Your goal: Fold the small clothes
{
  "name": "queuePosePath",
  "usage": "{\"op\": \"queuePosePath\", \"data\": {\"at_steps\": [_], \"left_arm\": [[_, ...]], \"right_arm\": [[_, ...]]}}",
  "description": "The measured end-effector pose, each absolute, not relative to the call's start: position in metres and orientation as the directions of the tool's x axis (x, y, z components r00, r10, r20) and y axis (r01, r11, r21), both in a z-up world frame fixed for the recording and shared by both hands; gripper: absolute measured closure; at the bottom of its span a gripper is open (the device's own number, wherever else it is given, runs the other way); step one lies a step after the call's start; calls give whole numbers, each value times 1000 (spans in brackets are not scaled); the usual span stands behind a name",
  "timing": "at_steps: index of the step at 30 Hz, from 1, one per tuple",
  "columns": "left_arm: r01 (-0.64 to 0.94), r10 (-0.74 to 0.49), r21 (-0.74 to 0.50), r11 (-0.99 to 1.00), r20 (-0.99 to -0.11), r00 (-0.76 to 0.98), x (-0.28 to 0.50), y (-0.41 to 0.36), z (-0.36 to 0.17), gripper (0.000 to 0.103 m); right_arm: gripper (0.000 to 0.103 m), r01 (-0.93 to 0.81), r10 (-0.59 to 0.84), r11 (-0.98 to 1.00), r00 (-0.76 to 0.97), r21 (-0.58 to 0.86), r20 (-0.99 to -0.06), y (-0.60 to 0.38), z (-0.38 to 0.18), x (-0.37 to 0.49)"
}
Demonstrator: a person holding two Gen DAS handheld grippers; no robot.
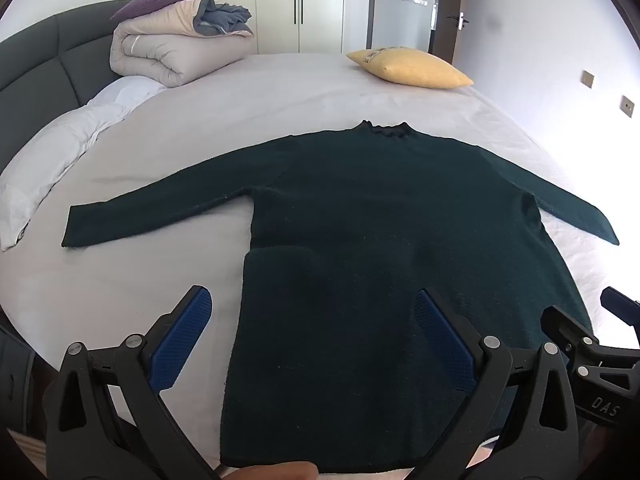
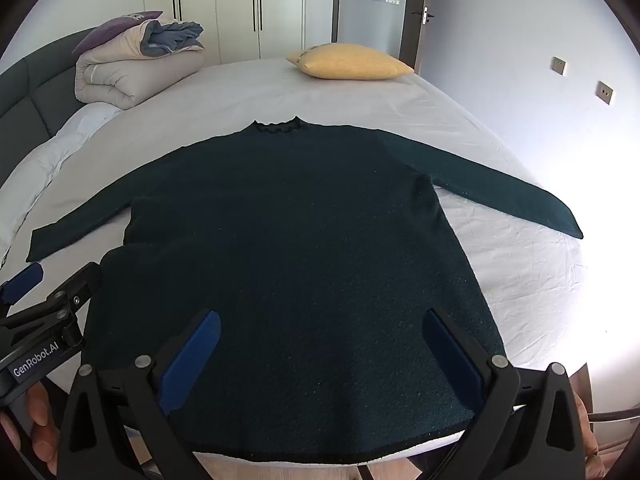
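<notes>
A dark green long-sleeved sweater [image 1: 380,216] lies flat on the bed, collar away from me, both sleeves spread out; it also shows in the right wrist view [image 2: 288,216]. Its lower left part looks folded over onto the body. My left gripper [image 1: 312,304] is open above the hem's left part, holding nothing. My right gripper [image 2: 320,324] is open above the hem's right part, holding nothing. Each gripper's blue pads [image 1: 184,344] stand wide apart. The left gripper appears at the left edge of the right wrist view [image 2: 48,312].
The bed has a light sheet [image 1: 280,92]. A rolled beige duvet [image 1: 176,52] with a purple pillow sits at the far left, a yellow pillow [image 1: 412,66] at the far right. A dark headboard [image 1: 36,64] is on the left. Wardrobes and a door stand behind.
</notes>
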State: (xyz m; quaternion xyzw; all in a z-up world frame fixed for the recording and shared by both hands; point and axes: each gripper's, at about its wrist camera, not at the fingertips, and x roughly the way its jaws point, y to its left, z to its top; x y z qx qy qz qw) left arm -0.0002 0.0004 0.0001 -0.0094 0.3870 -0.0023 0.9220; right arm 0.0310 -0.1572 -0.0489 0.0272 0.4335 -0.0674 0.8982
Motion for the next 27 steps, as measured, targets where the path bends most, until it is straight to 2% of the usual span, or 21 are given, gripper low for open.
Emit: {"op": "queuePosePath", "data": {"at_steps": [27], "left_arm": [[-13, -9, -24, 1000, -727, 686, 0, 2, -7, 0]], "right_arm": [[0, 145, -102, 989, 610, -16, -786, -152, -51, 33]]}}
